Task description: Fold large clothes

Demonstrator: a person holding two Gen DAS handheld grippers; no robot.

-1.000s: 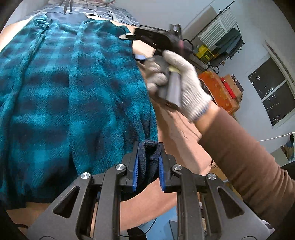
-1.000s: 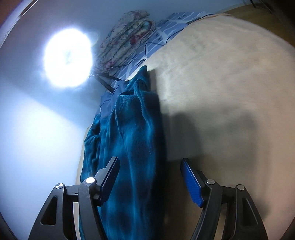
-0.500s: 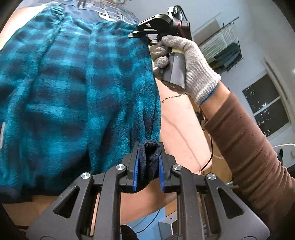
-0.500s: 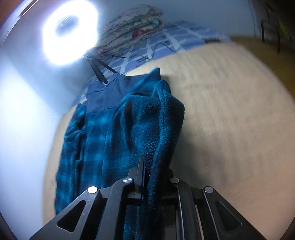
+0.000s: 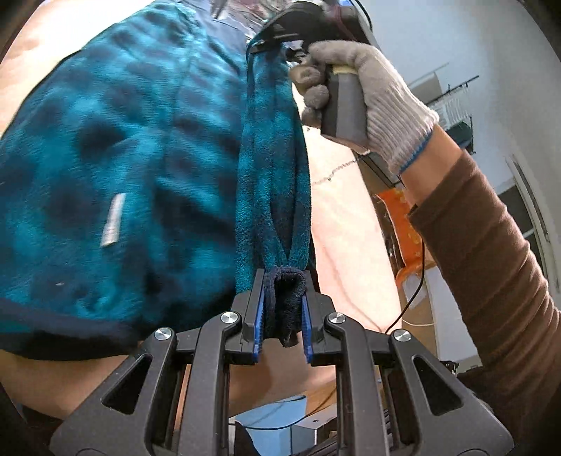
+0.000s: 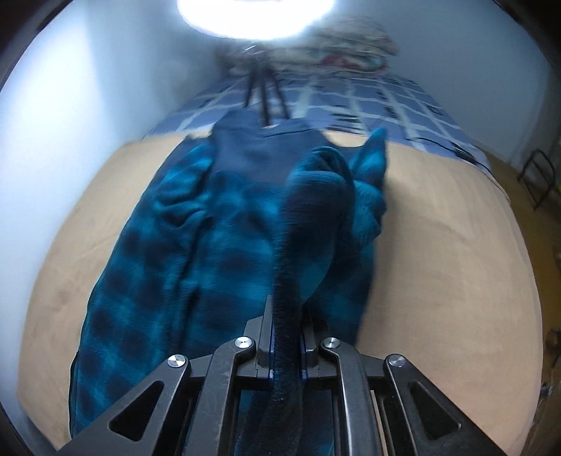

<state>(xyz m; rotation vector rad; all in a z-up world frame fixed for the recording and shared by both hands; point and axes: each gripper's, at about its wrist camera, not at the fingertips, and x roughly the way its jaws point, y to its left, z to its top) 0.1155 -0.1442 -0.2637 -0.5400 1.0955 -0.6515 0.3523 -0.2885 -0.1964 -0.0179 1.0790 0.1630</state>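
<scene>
- robe (image 6: 196,245) spread on the bed (image 6: 455,280), one edge lifted off it
- that edge strung between left gripper (image 5: 282,315) up front and right gripper (image 5: 266,44) further back
- quilt (image 6: 368,98) behind the robe

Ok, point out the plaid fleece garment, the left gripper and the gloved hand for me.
plaid fleece garment (image 5: 122,158), left wrist view, on its broad checked body.
left gripper (image 5: 282,308), left wrist view, midway between fingertips, on the clamped dark hem.
gloved hand (image 5: 382,94), left wrist view, on the glove's back.

Your right wrist view had ring light (image 6: 256,14) glare blown out above the blurred fleece garment (image 6: 217,245); fisheye corners vignetted.
</scene>
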